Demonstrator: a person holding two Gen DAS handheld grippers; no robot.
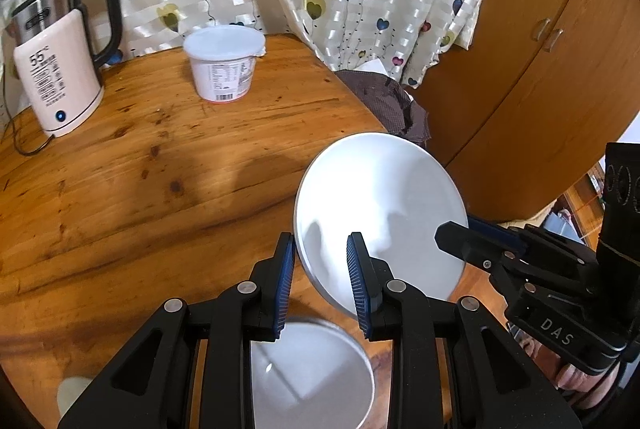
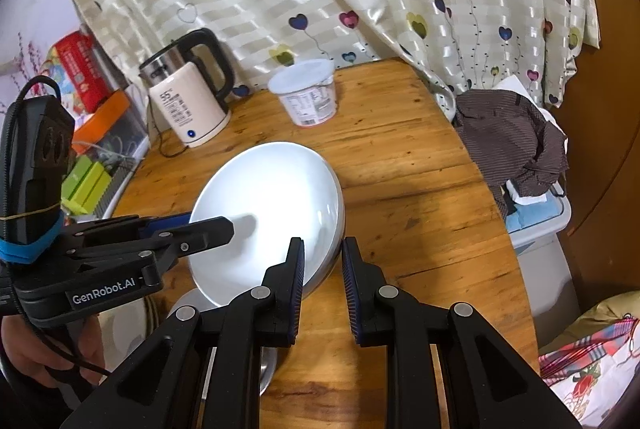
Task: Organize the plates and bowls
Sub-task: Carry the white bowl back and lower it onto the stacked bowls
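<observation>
Now the white plate hangs tilted in the air above the wooden table, held at opposite edges by both tools. The left gripper has its jaws drawn in to a narrow gap on the plate's near-left rim, one pad in front and one behind; the right gripper is nearly closed on the rim at the other side. Below them a second white dish rests on the table, near edge. The plate looks stiff, glazed and slick, probably ceramic, so moderately heavy and breakable; a rim pinch is the only purchase, and two opposed grips keep it from swinging. Far on the table stand a kettle to the left and a lidded tub, well apart from the plate.
</observation>
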